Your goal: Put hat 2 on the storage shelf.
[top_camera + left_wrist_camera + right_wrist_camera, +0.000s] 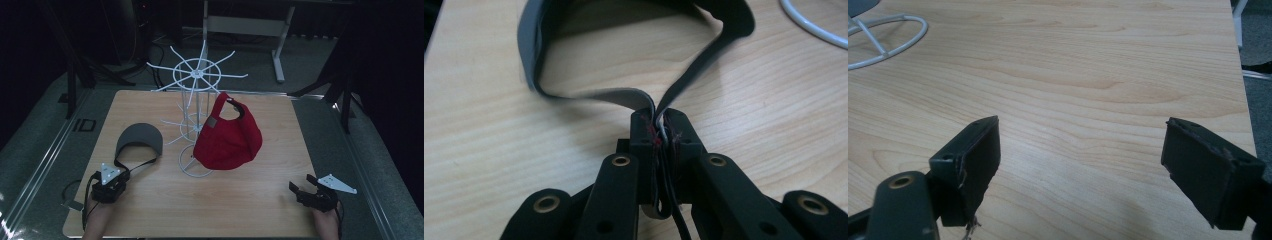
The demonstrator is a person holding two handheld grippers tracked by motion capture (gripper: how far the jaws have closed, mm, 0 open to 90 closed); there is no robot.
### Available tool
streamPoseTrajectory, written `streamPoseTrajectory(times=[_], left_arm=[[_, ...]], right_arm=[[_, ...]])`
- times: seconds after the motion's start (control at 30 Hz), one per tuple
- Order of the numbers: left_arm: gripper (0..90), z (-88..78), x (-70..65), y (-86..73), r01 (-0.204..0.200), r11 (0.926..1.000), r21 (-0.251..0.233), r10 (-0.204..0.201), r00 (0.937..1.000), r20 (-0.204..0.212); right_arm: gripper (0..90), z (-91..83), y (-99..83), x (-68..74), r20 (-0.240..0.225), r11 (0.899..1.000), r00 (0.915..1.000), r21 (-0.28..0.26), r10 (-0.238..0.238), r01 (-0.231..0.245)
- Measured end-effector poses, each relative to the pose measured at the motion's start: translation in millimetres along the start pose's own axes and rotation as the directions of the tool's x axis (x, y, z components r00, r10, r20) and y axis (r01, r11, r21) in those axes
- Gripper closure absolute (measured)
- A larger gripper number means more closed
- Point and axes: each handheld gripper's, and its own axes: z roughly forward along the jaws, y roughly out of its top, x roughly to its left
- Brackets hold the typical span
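A grey visor [140, 137] lies on the wooden table [270, 210] at the front left, its brim toward the rack. Its thin grey strap [624, 95] loops back toward me, and my left gripper [123, 173] [660, 131] is shut on the two strap ends, pinched together between the pads. A red cap [227, 137] hangs on the white wire rack [197, 75] at the table's middle. At the front right my right gripper [302, 183] [1083, 145] stands open just above bare wood, with nothing between its jaws.
The rack's round wire base [893, 40] [814, 27] rests on the table between the visor and the cap. Metal frame rails run along both sides of the table. A white table leg [280, 55] stands on the floor behind.
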Motion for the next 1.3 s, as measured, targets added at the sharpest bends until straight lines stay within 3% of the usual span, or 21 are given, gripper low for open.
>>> streamPoseTrajectory(times=[0.03, 0.07, 0.1, 0.13, 0.17, 0.37, 0.4, 0.47, 0.8, 0.93, 0.97, 1.17, 1.3], left_arm=[[84.6, -2.0, 0.2, 0.6, -0.027, 0.9994, -0.023, 0.028, 0.9993, 0.023], [84.6, -3.4, -0.1, 1.8, -0.058, 0.9979, -0.028, 0.059, 0.9980, 0.021], [84.6, -4.8, 0.7, 3.1, -0.081, 0.9958, -0.041, 0.084, 0.9951, 0.052], [84.6, -4.8, 0.7, 3.1, -0.081, 0.9958, -0.041, 0.084, 0.9951, 0.052], [84.6, -7.7, 1.5, 5.5, -0.126, 0.9890, -0.077, 0.132, 0.9886, 0.072], [84.6, -12.8, 6.9, 16.8, -0.200, 0.9693, -0.143, 0.219, 0.9667, 0.133], [84.6, -12.8, 6.9, 16.8, -0.200, 0.9693, -0.143, 0.219, 0.9667, 0.133], [84.6, -17.5, 9.3, 24.3, -0.209, 0.9643, -0.162, 0.234, 0.9608, 0.149], [84.7, -42.5, 11.5, 54.9, -0.253, 0.9349, -0.249, 0.297, 0.9417, 0.159], [84.7, -53.5, 14.8, 68.3, -0.254, 0.9215, -0.294, 0.308, 0.9387, 0.155], [84.7, -53.5, 14.8, 68.3, -0.254, 0.9215, -0.294, 0.308, 0.9387, 0.155], [84.7, -79.3, 11.0, 94.3, -0.242, 0.8925, -0.381, 0.325, 0.9299, 0.171], [84.7, -91.8, 4.4, 107.3, -0.270, 0.8773, -0.397, 0.360, 0.9168, 0.173]], right_arm=[[15.8, -0.1, 0.0, 0.0, 0.000, 1.000, 1.0000, 0.000, 0.001, -0.001], [15.8, -0.2, 0.0, -0.1, -0.001, 1.000, 1.0000, -0.001, 0.002, -0.002], [15.8, -0.2, -0.1, -0.2, -0.002, 1.000, 1.0000, 0.000, 0.003, -0.003], [15.8, -0.2, -0.2, -0.3, -0.002, 1.000, 1.0000, 0.000, 0.004, -0.004], [15.8, -0.2, -0.2, -0.5, -0.003, 1.000, 1.0000, 0.000, 0.004, -0.004], [15.8, -0.2, -0.6, -1.0, -0.009, 1.000, 0.9999, 0.003, 0.010, -0.010], [15.8, -0.2, -0.6, -1.0, -0.009, 1.000, 0.9999, 0.003, 0.010, -0.010], [15.8, -0.1, -0.8, -1.5, -0.010, 1.000, 0.9999, 0.006, 0.011, -0.010], [15.8, -0.8, -0.9, -2.5, -0.014, 1.000, 0.9997, 0.004, 0.022, -0.022], [15.8, -0.6, -0.9, -2.7, -0.016, 1.000, 0.9996, 0.004, 0.025, -0.025], [15.8, -0.6, -0.9, -2.7, -0.016, 1.000, 0.9996, 0.004, 0.025, -0.025], [15.8, -0.7, -1.3, -3.7, -0.019, 0.999, 0.9993, 0.002, 0.032, -0.032], [15.8, -0.5, -1.1, -3.1, -0.022, 1.000, 0.9993, 0.003, 0.030, -0.030]])
